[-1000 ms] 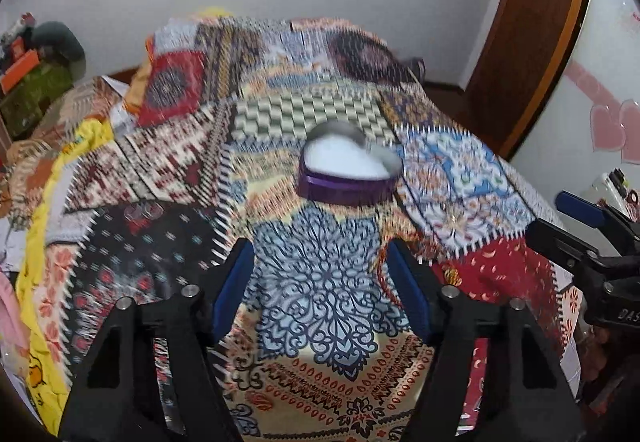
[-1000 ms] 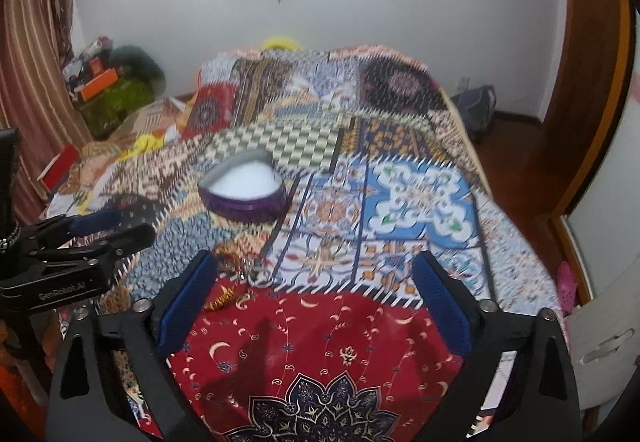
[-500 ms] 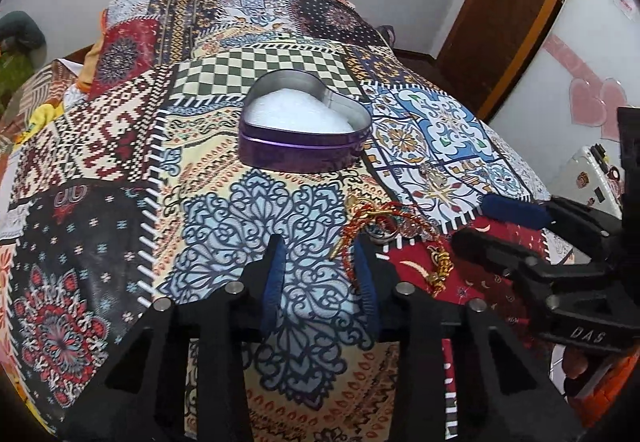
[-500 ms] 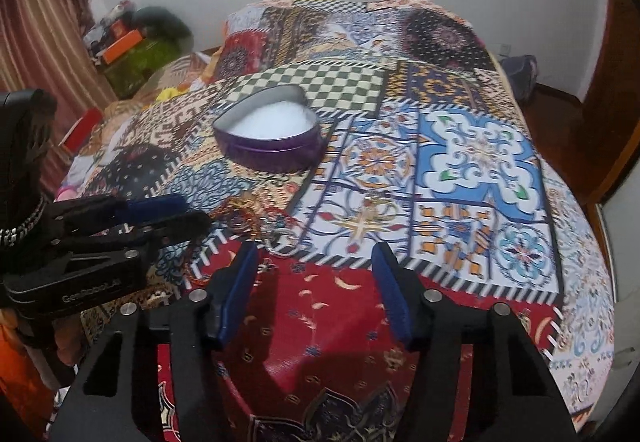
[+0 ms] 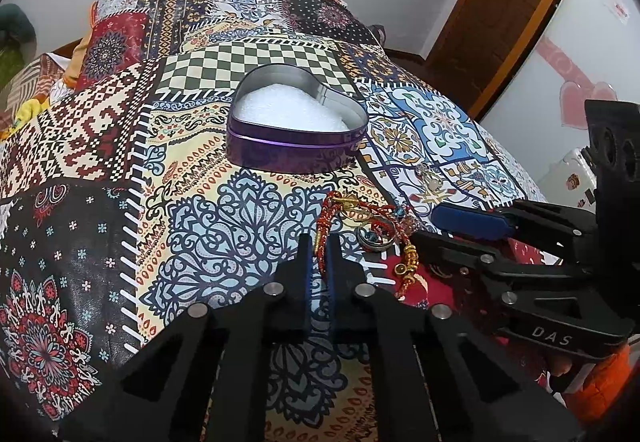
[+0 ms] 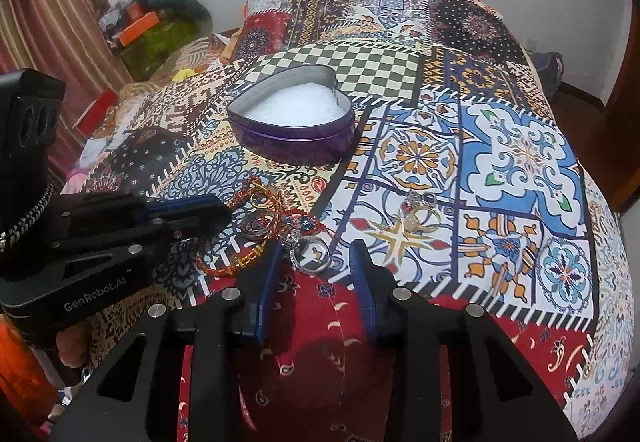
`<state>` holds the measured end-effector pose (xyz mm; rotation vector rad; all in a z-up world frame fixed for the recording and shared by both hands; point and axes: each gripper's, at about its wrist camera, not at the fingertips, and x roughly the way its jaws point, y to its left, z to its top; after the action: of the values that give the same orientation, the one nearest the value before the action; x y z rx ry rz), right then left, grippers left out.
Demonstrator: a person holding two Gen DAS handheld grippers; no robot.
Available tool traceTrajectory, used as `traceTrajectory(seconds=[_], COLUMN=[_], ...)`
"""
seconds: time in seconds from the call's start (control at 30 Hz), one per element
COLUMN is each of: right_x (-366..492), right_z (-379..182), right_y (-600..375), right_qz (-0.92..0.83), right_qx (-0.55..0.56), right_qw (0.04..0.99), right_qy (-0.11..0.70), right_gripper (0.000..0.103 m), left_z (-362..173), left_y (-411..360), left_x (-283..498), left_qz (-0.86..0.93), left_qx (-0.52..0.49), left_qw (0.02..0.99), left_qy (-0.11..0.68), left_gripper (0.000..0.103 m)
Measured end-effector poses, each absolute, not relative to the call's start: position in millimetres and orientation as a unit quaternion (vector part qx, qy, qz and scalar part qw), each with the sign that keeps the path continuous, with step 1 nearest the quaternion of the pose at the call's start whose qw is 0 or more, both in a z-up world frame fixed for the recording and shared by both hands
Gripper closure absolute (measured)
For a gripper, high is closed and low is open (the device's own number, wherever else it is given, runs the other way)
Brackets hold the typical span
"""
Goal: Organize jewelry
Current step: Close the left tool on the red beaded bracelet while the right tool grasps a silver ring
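Note:
A purple heart-shaped tin with white foam lining stands open on the patchwork bedspread; it also shows in the right wrist view. A pile of jewelry lies in front of it: a red and gold thread bracelet, rings and a silver ring. My left gripper is shut on the red thread bracelet. My right gripper is open, its fingers on either side of the silver ring. A second small cluster of rings lies to the right.
The bedspread covers the whole bed. Boxes and clutter sit at the far left by a curtain. A wooden door stands at the right. The two grippers are close together over the pile.
Both grippers came down and forward to the jewelry pile. My left gripper closed onto the red thread bracelet. My right gripper narrowed around the silver ring.

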<state>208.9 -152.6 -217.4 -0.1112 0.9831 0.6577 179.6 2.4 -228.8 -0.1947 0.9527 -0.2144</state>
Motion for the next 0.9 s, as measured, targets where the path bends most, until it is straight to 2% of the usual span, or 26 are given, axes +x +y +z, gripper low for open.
traceTrajectory(seconds=[0.13,0.2,0.27,0.9], right_x=[212,212,211,202], right_z=[-220,-219,-218,-180], right_y=[-148,-148,-148,-164], right_qz=[0.318,0.319,0.318,0.298], right_qx=[-0.056,-0.056,-0.054,-0.025], right_qw=[0.825,0.825,0.826,0.855], right_qy=[0.464,0.464,0.462,0.424], right_gripper=[0.082,0.082,0.087,0.087], left_z=[-226,-224,-219,-157], left_y=[2,3,3,16], left_x=[178,176,174,161], left_qz=[-0.098,-0.095,-0.093,-0.072], left_qx=[-0.09,-0.087,-0.084,-0.076], left_qw=[0.882,0.884,0.888,0.926], left_qy=[0.453,0.449,0.443,0.364], left_gripper=[0.099,0.1,0.1,0.1])
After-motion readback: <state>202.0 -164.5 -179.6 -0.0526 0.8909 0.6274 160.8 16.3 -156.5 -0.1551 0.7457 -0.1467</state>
